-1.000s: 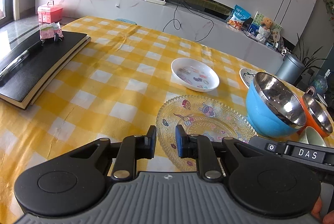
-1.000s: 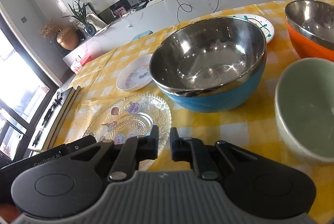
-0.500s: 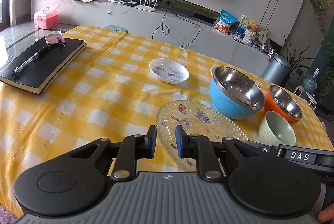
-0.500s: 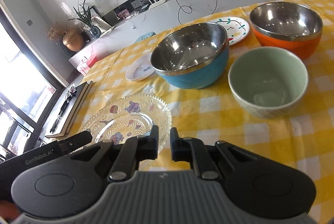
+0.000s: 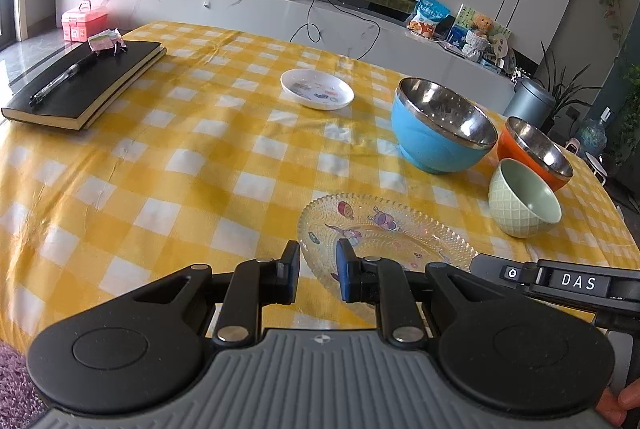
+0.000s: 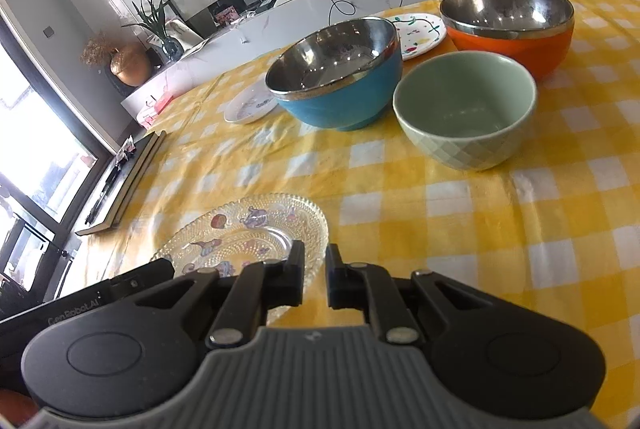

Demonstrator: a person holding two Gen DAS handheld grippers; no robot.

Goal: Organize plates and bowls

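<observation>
My left gripper (image 5: 318,271) and right gripper (image 6: 315,275) hung over the table's near edge by the glass plate (image 5: 384,233), jaws narrowly spread, pinching nothing. Only my right view showed the painted plate (image 6: 420,35) behind the blue bowl (image 6: 340,85); only the left showed the notebook's (image 5: 86,83) pen (image 5: 64,79).

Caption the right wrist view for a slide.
Right gripper, empty, above a glass plate; green bowl, blue bowl and orange bowl wait on the yellow checked tablecloth.

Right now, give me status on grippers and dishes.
Left gripper and right gripper empty, jaws narrow. Glass plate nearest, bowls beyond, unstacked. Nothing blocking.
</observation>
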